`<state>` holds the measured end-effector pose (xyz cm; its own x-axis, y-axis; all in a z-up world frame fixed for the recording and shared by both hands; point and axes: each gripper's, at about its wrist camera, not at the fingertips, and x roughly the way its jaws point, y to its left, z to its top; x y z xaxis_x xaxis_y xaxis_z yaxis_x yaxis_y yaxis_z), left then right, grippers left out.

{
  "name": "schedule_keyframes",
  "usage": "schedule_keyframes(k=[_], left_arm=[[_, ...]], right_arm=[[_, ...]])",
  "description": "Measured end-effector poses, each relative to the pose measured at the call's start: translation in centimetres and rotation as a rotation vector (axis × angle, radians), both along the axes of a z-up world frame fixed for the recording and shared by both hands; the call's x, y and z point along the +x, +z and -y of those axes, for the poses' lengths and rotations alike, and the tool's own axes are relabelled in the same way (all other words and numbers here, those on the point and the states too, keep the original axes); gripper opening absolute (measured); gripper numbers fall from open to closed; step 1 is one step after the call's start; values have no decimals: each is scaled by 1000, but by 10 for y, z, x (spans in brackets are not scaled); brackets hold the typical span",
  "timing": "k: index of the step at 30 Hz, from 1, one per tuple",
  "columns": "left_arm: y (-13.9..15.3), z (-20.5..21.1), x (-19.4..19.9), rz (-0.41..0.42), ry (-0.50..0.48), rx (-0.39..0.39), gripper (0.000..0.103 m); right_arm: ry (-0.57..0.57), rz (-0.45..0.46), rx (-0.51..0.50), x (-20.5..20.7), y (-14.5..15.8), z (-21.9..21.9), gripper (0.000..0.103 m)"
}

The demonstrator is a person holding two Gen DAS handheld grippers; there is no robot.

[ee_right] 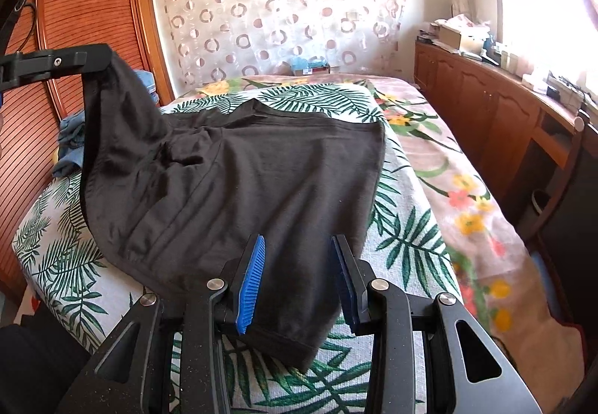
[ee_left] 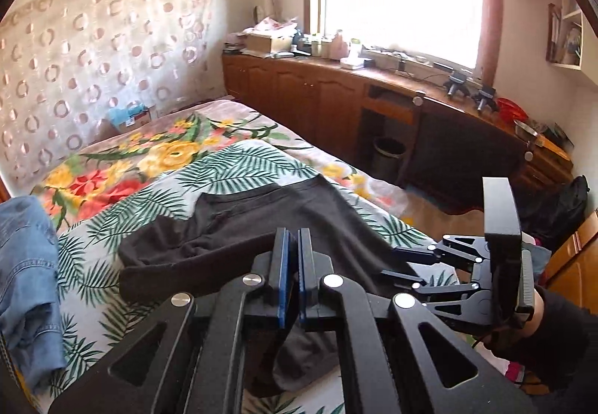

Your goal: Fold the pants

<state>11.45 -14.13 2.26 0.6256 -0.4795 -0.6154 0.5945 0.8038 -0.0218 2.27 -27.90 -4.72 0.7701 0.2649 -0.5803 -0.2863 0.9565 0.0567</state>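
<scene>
The black pants (ee_right: 239,167) lie across the palm-leaf sheet (ee_right: 407,227) on the bed, waist end toward the curtain at twelve o'clock and one leg hem hanging near the bed's front edge at six. The left gripper (ee_right: 106,60), up at about ten o'clock in the right wrist view, has its fingers pressed together on a pinch of the dark fabric, and the cloth rises from the bed in a taut ridge to meet it; I take that to be the other leg, lifted so it can be carried over and laid on the flat one. From its own camera the same left gripper (ee_left: 293,275) shows blue pads nearly touching with dark cloth draping below them. The right gripper (ee_right: 297,279) stands partly spread just above the lower leg, holding nothing that I can see, the fabric passing under the gap; it looks placed there to steady or catch the hem as the fold comes across. A heap of blue denim (ee_left: 26,275) sits at nine o'clock on the bed's left edge, well clear of the work. The fold seems barely begun.
</scene>
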Motion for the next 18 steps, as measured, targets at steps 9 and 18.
schedule_keyframes(k=[9,18], left_arm=[[-12,-5,2,-50,41,12,16],[-15,-29,-5,-30,95,11,64]], right_arm=[[2,-4,5,0,0,0,38],[27,-4,-1,5,1,-4,38]])
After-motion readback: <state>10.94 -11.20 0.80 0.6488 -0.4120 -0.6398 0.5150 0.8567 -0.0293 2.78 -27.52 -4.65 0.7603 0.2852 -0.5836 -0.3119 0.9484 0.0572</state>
